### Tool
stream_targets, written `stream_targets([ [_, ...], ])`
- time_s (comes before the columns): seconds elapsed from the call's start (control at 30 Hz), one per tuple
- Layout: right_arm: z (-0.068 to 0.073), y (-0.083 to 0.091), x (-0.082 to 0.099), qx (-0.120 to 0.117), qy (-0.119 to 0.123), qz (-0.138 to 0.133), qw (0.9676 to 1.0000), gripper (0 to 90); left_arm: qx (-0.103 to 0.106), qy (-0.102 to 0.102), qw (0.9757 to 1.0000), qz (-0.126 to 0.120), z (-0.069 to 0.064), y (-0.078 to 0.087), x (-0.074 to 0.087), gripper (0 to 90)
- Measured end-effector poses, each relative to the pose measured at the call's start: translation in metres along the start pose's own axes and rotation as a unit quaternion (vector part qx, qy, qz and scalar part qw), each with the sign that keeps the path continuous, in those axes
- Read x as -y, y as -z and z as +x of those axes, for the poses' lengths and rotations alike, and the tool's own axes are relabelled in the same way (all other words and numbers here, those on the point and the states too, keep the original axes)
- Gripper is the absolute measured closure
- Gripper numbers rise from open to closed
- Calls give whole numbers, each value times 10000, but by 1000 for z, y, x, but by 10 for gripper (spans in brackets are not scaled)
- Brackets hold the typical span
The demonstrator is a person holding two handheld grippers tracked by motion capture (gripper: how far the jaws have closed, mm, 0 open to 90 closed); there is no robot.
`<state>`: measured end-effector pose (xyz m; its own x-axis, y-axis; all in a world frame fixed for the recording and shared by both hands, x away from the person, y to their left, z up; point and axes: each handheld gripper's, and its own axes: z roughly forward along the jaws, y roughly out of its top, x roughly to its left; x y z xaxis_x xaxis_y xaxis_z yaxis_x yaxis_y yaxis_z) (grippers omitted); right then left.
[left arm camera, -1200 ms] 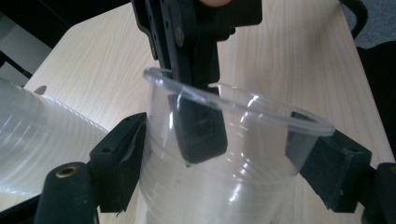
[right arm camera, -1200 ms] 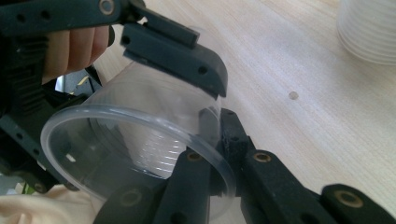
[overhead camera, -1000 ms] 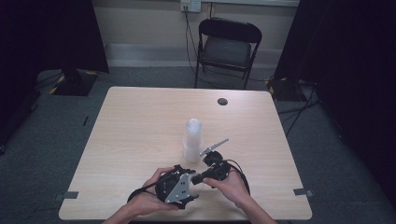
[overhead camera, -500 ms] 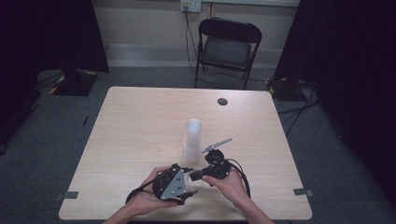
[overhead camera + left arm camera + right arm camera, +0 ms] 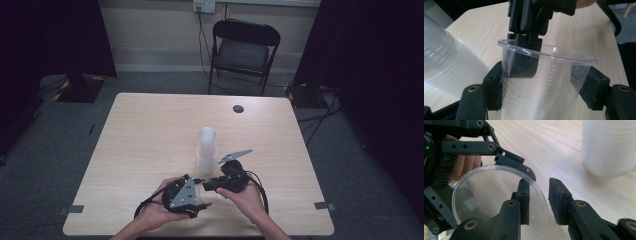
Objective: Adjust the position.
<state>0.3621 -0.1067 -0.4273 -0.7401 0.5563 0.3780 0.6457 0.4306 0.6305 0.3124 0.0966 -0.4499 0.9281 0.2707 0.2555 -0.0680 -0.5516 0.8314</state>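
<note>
Clear plastic was the material of the single cup (image 5: 541, 82), and it sat between the two pads of the left gripper (image 5: 544, 87), which pressed on its wall from both sides. The left jaws had just been closing, and in the left gripper view they held the cup a little below its rim. In the high view this gripper (image 5: 182, 197) was low over the near edge of the table (image 5: 150, 130), close to the person.

The right gripper (image 5: 539, 202) faced the mouth of the cup. One of its jaws stood inside the rim and the other outside, with the thin wall between them. Its jaws had just been opening, and a clear gap showed between the pads, so I judged that it did not pinch the wall any more.

The stack of cups (image 5: 206, 149) stood upright near the middle of the table, just beyond both grippers.

The step in hand seemed to be the passing of one cup from the right gripper to the left. To do it well, the left grip should stay firm but gentle, because such a thin wall bends easily. The right gripper should open a little more and draw straight back along the cup's axis, so the inner jaw does not catch the rim and pull the cup out.
</note>
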Motion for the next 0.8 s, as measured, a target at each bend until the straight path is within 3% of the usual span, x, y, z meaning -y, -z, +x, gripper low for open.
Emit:
stream_targets([
  [0.27, 1, 8, 0, -61, 61, -426, 9991, 679, 17, 407, 9992, -61, 5, 2, 3, 326],
  [0.63, 4, 19, -2, -95, 273, -867, 9958, 683, 9, 711, 9975, -51, 10, 5, 4, 327],
  [0.73, 4, 23, -2, -117, 283, -1007, 9944, 684, -32, 847, 9964, -88, 13, 7, 6, 327],
  [0.8, 4, 26, -2, -140, 322, -1091, 9934, 682, -47, 1097, 9938, -150, 15, 8, 7, 327],
])
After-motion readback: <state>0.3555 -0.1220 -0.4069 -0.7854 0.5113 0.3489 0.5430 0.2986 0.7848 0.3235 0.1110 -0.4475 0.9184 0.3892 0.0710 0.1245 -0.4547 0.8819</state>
